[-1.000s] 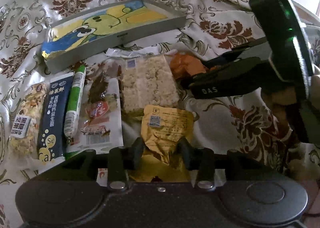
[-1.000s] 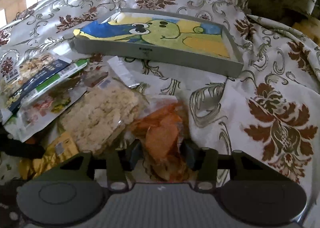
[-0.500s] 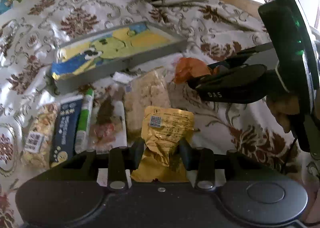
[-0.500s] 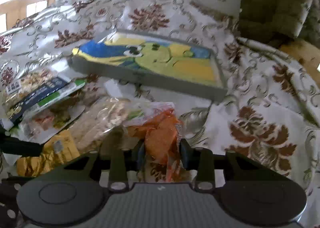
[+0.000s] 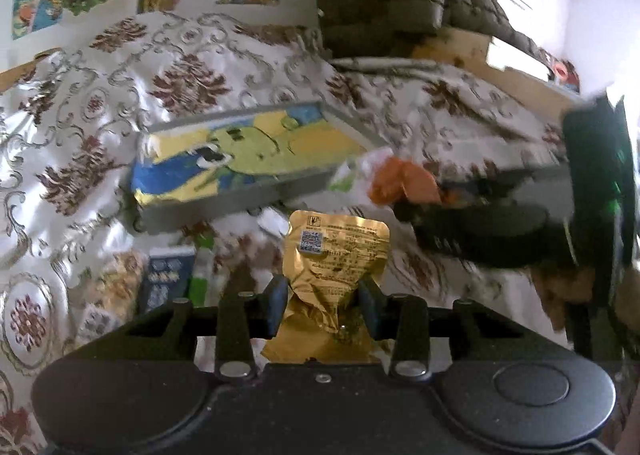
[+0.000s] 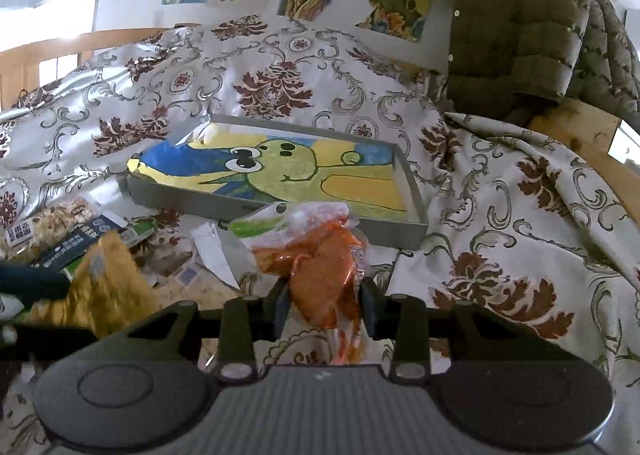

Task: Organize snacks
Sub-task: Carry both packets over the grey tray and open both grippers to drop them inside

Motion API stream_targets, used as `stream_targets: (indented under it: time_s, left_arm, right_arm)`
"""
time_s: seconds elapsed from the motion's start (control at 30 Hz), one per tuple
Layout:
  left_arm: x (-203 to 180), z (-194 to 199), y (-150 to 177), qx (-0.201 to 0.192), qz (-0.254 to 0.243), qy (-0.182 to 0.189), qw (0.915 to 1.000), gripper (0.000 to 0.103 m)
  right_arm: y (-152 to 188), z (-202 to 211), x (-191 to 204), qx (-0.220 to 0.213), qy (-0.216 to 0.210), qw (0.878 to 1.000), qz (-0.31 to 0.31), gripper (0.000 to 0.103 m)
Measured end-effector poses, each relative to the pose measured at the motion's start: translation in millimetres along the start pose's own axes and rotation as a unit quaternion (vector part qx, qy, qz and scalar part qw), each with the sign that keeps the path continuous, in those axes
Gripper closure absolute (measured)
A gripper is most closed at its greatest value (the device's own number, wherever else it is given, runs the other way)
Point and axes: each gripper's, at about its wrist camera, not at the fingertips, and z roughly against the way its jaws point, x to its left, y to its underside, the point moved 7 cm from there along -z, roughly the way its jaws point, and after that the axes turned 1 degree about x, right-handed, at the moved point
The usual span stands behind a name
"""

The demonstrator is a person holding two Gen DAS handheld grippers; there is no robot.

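1. The left hand-held gripper [image 5: 323,305] is clenched on a crinkled gold foil snack pouch [image 5: 335,255], pinched at its lower half, with the printed top edge standing up and forward, clear of the cloth.
2. The right hand-held gripper [image 6: 323,305] grips a clear packet of orange snack pieces [image 6: 320,267] the same way, its green-and-white end pointing ahead towards the tray.
3. The target, by my reading, is the shallow grey tray with a yellow, blue and green cartoon lining [image 6: 412,191]. It lies straight ahead of both grippers on the brown-flowered cloth [image 6: 500,183], its long axis running across the view.
4. From the right wrist, the orange packet already overlaps the tray's near wall; that hand looks the nearer one. From the left wrist, the tray [image 5: 224,211] sits ahead and slightly left, and the gold pouch is short of its near wall.
5. The coming move likely turns on carrying each packet forward over that near wall before letting go.
6. Loose packets [image 5: 168,279] remain on the cloth to the left, just before the tray.
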Motion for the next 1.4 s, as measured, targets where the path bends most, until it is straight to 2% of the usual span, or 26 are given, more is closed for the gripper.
stream_targets:
  time_s: [0.27, 0.47, 0.7, 0.83, 0.93, 1.23, 1.4]
  left_arm:
    - [45.3, -41.1, -58.3, -0.042, 0.056, -0.046, 0.9965, 0.062]
    - [92.4, -81.4, -100.6, -0.078, 0.112, -0.081, 0.9873, 0.062]
    - [133.8, -111.7, -120.1, -0.118, 0.145, -0.116, 0.9755, 0.062]
    - [152.0, -130.1, -115.8, -0.108, 0.155, -0.132, 0.9731, 0.062]
    - [159.9, -137.8, -108.9, -0.096, 0.165, -0.131, 0.9729, 0.062]
    - [156.9, -156.6, -99.5, -0.065, 0.15, -0.129, 0.9781, 0.062]
    - [155.0, -165.4, -93.0, -0.042, 0.146, -0.134, 0.9792, 0.062]
  right_arm:
    - [-21.3, -17.5, -0.3, -0.013, -0.023, 0.999, -0.046, 0.062]
    - [-44.2, -52.3, 4.7, -0.026, -0.038, 0.996, -0.076, 0.062]
    - [-67.4, -94.4, 9.1, -0.037, -0.052, 0.993, -0.095, 0.062]
    - [-80.0, -118.9, 4.1, -0.043, -0.044, 0.992, -0.106, 0.061]
    - [-81.1, -136.5, 2.2, -0.039, -0.037, 0.993, -0.104, 0.061]
    - [-77.5, -165.0, 9.3, -0.027, -0.003, 0.998, -0.065, 0.061]
    - [-72.1, -171.9, 12.4, -0.018, -0.003, 0.998, -0.06, 0.06]
